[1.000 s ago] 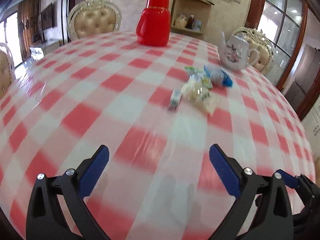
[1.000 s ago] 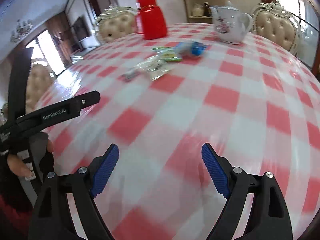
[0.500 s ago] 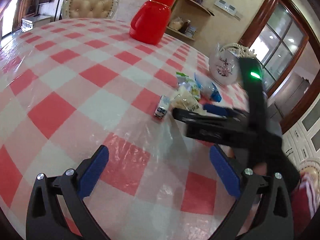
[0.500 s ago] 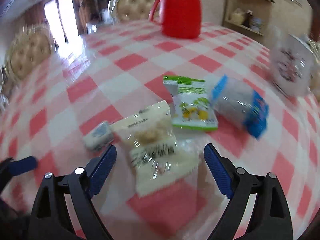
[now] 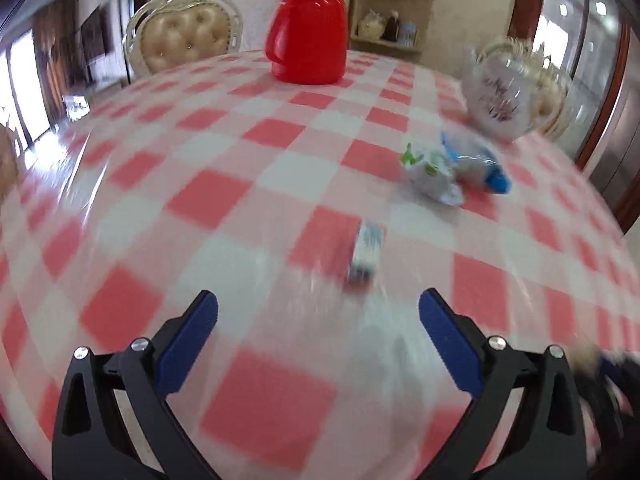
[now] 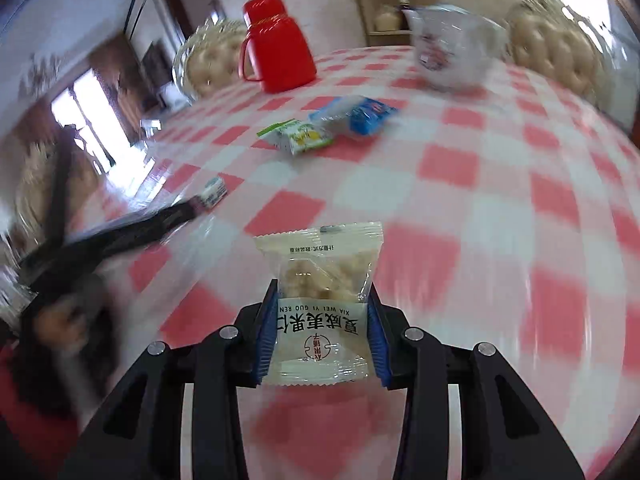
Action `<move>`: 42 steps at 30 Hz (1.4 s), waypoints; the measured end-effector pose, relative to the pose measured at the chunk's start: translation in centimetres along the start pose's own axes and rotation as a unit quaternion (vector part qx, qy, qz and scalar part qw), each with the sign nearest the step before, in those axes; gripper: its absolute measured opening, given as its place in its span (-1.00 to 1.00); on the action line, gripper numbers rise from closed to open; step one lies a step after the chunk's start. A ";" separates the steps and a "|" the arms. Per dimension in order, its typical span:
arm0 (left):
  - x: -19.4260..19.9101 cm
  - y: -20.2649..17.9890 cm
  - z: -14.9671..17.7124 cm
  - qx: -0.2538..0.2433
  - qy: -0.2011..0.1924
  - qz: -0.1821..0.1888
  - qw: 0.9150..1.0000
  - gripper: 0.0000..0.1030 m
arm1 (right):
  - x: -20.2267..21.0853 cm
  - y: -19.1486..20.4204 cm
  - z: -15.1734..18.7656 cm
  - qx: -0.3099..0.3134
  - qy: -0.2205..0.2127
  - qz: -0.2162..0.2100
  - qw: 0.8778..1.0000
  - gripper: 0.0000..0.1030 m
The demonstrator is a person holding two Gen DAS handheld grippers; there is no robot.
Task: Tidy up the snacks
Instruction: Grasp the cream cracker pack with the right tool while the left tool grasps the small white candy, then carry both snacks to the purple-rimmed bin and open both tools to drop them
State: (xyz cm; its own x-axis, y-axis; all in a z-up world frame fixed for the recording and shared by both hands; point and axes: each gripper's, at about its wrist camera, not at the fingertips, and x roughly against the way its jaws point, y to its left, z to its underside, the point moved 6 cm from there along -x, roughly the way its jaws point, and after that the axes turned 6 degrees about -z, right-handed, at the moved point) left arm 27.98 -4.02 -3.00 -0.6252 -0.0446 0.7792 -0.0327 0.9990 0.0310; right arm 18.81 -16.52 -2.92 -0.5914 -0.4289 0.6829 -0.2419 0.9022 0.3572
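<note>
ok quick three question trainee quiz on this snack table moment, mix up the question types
1. True or false: the right gripper is shut on the clear nut packet.
2. Which snack lies nearest the left gripper? A: the green-and-white packet; B: the small white packet; C: the blue-ended packet.
3. Fill in: the red ____ stands at the far side of the checked tablecloth.

Key: 1 true; 2 B; 3 flask.
</note>
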 end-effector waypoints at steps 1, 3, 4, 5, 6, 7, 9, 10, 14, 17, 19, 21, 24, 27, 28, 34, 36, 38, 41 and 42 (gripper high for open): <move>-0.7 -0.3 -0.3 -0.003 0.007 0.010 1.000 0.38 | 1.0 -0.1 1.1 -0.010 -0.011 -0.005 1.000 -0.22; -1.5 -1.0 -0.8 -0.015 0.012 -0.001 1.000 0.05 | 2.0 -0.1 2.3 -0.025 -0.018 -0.003 1.000 -0.22; -1.6 -1.6 -0.8 -0.028 0.012 0.000 1.000 0.00 | 2.3 0.0 2.4 -0.024 -0.024 -0.004 0.999 -0.22; -1.7 -1.9 -0.8 -0.036 0.012 -0.003 0.999 -0.04 | 2.6 0.3 2.3 -0.020 -0.030 -0.004 0.999 -0.22; -1.6 -2.0 -0.7 -0.043 0.010 0.001 0.999 -0.25 | 2.4 0.6 2.2 -0.014 -0.029 -0.005 0.999 -0.22; -1.5 -2.1 -0.7 -0.046 0.009 0.004 0.999 -0.53 | 2.1 0.7 2.1 -0.014 -0.024 -0.004 1.000 -0.22; -1.4 -2.0 -0.6 -0.043 0.009 0.024 0.999 -0.73 | 1.9 0.6 2.2 -0.012 -0.018 0.000 1.000 -0.22; -1.4 -2.1 -0.6 -0.041 0.009 0.029 0.999 -0.73 | 1.9 0.6 2.2 -0.012 -0.017 -0.002 1.000 -0.22; -0.4 -2.6 -0.6 -0.054 -0.015 0.023 0.998 -0.73 | 1.8 -0.4 2.1 -0.031 -0.016 -0.011 0.999 -0.22; 0.5 -3.8 0.2 -0.060 -0.014 0.037 0.997 -0.73 | 1.5 -1.5 1.8 -0.057 -0.016 -0.019 0.998 -0.22; 1.7 -4.5 0.7 -0.054 -0.019 0.048 0.997 -0.73 | 1.7 -2.3 1.7 -0.076 -0.025 -0.025 0.996 -0.22; 3.5 -5.0 1.6 -0.047 -0.030 0.050 0.997 -0.73 | 1.8 -3.1 1.5 -0.095 -0.034 -0.020 0.995 -0.22; 6.4 -5.8 4.7 -0.046 -0.039 0.051 0.997 -0.73 | 1.8 -3.4 1.5 -0.104 -0.035 -0.006 0.994 -0.22; 8.7 -6.2 7.6 -0.038 -0.031 0.078 0.996 -0.73 | 2.9 -3.9 1.7 -0.120 -0.060 0.010 0.991 -0.22; 9.4 -6.3 8.2 -0.038 -0.033 0.081 0.995 -0.73 | 3.0 -3.8 2.1 -0.126 -0.055 0.024 0.990 -0.22; 14.0 -6.0 12.2 -0.045 -0.045 0.102 0.993 -0.73 | 6.0 1.5 5.1 -0.043 -0.028 0.075 0.996 -0.23; 15.2 -5.0 13.9 -0.057 -0.041 0.095 0.993 -0.73 | 8.1 3.2 6.3 -0.006 -0.032 0.100 0.995 -0.23; 16.2 -4.0 14.8 -0.070 -0.044 0.083 0.993 -0.73 | 9.6 3.9 7.2 0.024 -0.033 0.120 0.992 -0.23; 18.2 -1.2 15.5 -0.075 -0.059 0.061 0.994 -0.73 | 11.6 4.5 8.9 0.057 -0.030 0.147 0.987 -0.23; 18.7 -0.4 15.5 -0.073 -0.063 0.058 0.994 -0.73 | 12.2 4.5 9.4 0.063 -0.034 0.157 0.985 -0.23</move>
State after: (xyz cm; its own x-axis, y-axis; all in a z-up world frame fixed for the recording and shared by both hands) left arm 4.17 -5.34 1.85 -0.7112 0.0797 0.6984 0.1527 0.9873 0.0429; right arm 3.28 -17.29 1.04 -0.7013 -0.1284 0.7012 -0.1310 0.9901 0.0502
